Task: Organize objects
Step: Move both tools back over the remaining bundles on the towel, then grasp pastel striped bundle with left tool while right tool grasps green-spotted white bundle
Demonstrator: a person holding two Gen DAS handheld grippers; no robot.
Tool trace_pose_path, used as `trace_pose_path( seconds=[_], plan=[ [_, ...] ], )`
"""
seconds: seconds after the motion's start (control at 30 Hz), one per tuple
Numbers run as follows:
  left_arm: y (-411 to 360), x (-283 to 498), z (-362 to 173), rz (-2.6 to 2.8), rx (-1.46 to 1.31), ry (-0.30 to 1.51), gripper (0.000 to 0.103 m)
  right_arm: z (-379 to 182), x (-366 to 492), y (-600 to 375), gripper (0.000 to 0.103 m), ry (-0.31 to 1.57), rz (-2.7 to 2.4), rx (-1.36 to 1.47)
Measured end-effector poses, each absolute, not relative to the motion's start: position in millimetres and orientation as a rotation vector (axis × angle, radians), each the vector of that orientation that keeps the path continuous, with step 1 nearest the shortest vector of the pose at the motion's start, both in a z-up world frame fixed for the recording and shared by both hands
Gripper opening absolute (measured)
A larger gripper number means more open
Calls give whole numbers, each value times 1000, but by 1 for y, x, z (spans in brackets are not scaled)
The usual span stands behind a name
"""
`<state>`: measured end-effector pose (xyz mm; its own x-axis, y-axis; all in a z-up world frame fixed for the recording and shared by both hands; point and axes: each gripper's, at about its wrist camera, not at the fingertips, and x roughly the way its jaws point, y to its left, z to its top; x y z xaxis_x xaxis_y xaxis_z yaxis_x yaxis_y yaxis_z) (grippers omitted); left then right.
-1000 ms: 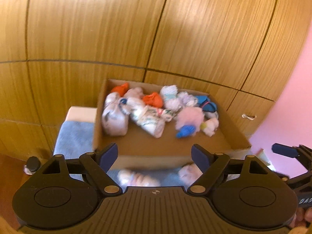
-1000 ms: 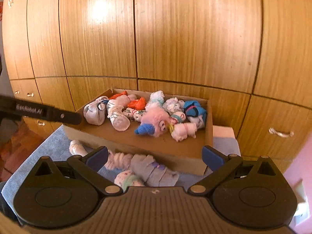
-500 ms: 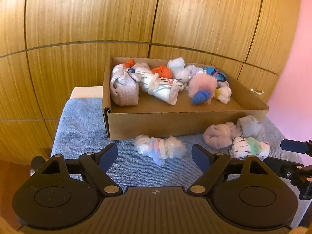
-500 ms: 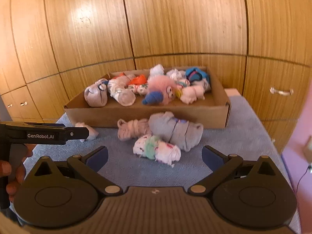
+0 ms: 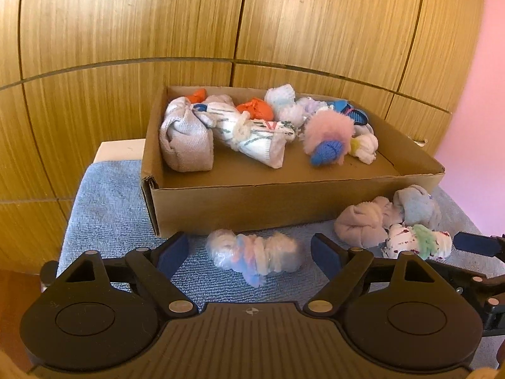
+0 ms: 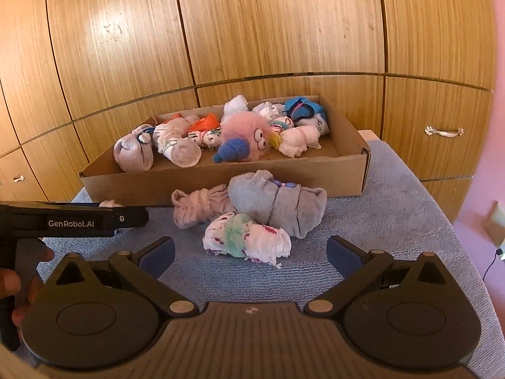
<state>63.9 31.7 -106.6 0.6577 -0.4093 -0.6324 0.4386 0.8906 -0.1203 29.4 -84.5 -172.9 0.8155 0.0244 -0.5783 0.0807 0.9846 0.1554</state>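
Observation:
A shallow cardboard box [image 5: 252,202] [image 6: 221,183] holds several rolled sock bundles and a pink fuzzy toy [image 5: 328,132] [image 6: 246,139]. Loose bundles lie on the blue towel [image 5: 107,202] [image 6: 394,221] in front of it. A pastel fuzzy bundle [image 5: 252,254] lies just ahead of my open left gripper [image 5: 249,251], with the pads apart from it. A white bundle with a green band [image 6: 246,240] [image 5: 416,243] lies ahead of my open right gripper [image 6: 251,252]. Behind it sit a grey-blue bundle [image 6: 277,202] and a pale pink one [image 6: 199,207].
Wooden cabinet doors [image 6: 252,31] rise right behind the box, with a metal handle [image 6: 443,131] at the right. A pink wall [image 5: 473,94] stands to the right. A hand [image 6: 12,287] holds the left gripper's body at the right view's left edge.
Both grippers sank and tipped toward the towel. The loose bundles in front of the box, partly hidden before, now lie in full view close to the fingertips. Both jaws stayed open.

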Motion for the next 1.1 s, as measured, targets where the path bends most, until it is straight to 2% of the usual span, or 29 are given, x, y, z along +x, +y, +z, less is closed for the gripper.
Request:
trace_pose_path(
  seconds=[0.07, 0.13, 0.6, 0.7, 0.83, 1.1],
  plan=[
    [33, 62, -107, -481, 36, 700, 80, -174, 30, -84, 102, 617, -35, 179],
    [36, 60, -106, -497, 23, 698, 69, -174, 31, -83, 102, 618, -34, 182],
    [40, 25, -94, -474, 83, 583, 67, -170, 44, -62, 100, 605, -98, 159],
    [45, 26, -99, -452, 67, 590, 67, -170, 48, -57, 89, 614, -149, 137],
    [50, 31, -102, -445, 28, 608, 67, -172, 51, -60, 81, 646, -177, 153],
    [52, 32, -104, -463, 10, 623, 67, -174, 56, -54, 72, 682, -209, 119]
  ],
)
